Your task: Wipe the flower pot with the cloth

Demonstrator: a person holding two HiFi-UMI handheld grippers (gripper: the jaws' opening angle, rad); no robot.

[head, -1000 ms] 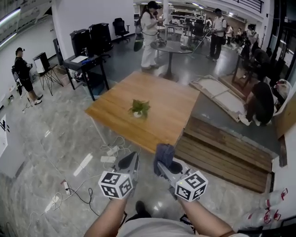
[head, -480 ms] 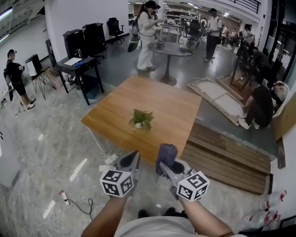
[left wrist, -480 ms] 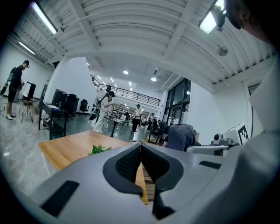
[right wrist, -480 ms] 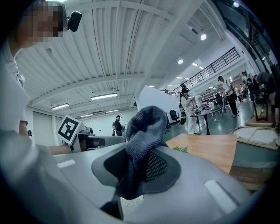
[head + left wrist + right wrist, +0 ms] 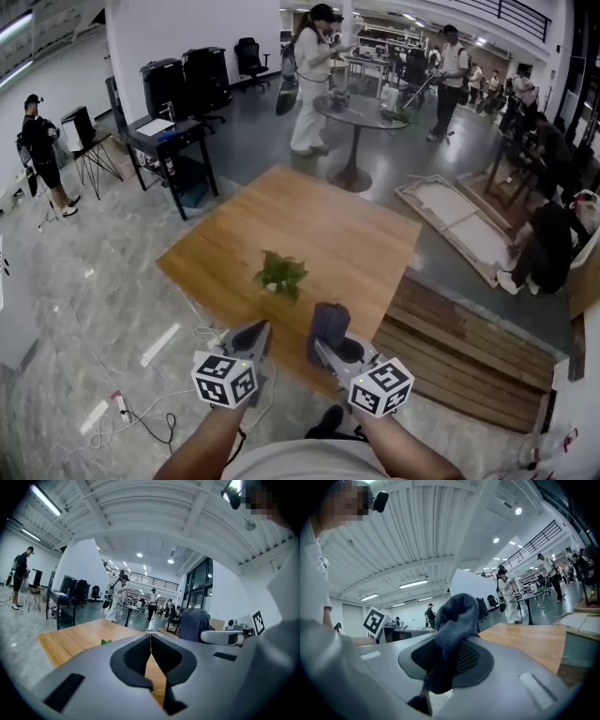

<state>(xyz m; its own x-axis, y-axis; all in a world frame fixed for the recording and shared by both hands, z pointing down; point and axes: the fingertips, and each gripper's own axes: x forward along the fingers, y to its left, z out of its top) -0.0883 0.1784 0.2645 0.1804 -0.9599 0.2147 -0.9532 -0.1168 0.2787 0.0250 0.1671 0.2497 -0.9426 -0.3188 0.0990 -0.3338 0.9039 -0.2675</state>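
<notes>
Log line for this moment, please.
left claw: shut, empty | right claw: shut on cloth | flower pot: on table, untouched

My right gripper [image 5: 449, 639]: smooth matt grey plastic shell; dark pads [image 5: 467, 658] with fine mesh-like texture. My cloth [image 5: 454, 613]: blue-grey, soft, nubbly pile, matt. My left gripper [image 5: 150, 641]: same matt grey plastic; dark pads [image 5: 136, 656] finely dotted, rough-looking. Table [image 5: 323, 220]: light wood top, faint grain, satin sheen. Flower pot [image 5: 273, 287]: white, smooth-looking; too small to tell material. Floor [image 5: 103, 281]: grey, marbled, polished, glossy with light reflections.
</notes>
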